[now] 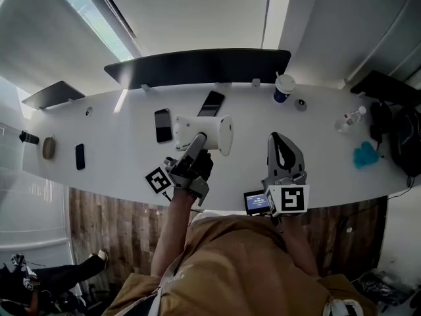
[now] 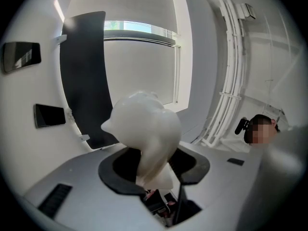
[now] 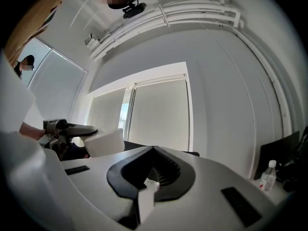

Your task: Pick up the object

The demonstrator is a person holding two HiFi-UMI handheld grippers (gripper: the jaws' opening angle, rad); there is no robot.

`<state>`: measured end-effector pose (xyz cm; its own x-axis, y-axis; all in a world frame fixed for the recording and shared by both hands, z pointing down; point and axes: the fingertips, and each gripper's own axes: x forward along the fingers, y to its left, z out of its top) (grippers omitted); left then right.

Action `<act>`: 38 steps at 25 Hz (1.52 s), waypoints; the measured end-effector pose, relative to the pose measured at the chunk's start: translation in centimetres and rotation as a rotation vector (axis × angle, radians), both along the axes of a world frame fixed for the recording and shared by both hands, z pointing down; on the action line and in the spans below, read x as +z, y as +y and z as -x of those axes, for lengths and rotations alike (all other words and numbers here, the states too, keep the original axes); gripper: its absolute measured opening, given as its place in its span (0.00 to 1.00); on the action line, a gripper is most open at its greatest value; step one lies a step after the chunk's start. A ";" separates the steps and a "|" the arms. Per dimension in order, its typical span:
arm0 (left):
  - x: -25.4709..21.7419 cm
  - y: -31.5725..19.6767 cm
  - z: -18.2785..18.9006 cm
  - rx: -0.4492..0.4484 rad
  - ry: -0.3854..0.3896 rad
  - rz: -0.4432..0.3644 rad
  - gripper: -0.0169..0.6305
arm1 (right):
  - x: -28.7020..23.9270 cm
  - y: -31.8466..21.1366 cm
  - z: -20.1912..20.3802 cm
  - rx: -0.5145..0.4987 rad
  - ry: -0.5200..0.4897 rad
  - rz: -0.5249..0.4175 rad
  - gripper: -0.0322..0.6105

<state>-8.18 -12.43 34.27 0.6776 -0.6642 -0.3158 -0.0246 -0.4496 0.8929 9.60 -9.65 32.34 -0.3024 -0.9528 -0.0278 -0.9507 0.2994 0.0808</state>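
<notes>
- Left tongs [image 2: 155, 163] grip the white object [image 2: 144, 129] by its narrow end, apparently held clear above the worktop [image 1: 329, 170].
- Right tongs [image 3: 154, 150] are closed, empty, alongside.
- Pickup looks done; little is left.

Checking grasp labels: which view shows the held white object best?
Head view: the white object shows whole, one end clamped by the left gripper. Left gripper view has it close and foreshortened between the jaws. Right gripper view catches only one part at left.
</notes>
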 end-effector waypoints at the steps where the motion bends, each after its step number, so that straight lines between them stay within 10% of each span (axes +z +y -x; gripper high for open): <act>1: -0.5 0.0 -0.1 0.000 0.007 -0.008 0.29 | -0.1 0.0 0.0 0.000 0.000 -0.004 0.06; 38: -3.0 0.5 -1.4 0.036 0.005 -0.059 0.29 | -0.5 -0.4 -0.1 0.003 0.020 -0.004 0.06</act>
<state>-6.73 -11.96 31.26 0.6989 -0.6196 -0.3573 -0.0030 -0.5021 0.8648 9.74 -10.09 31.88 -0.2999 -0.9536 -0.0258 -0.9498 0.2960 0.1010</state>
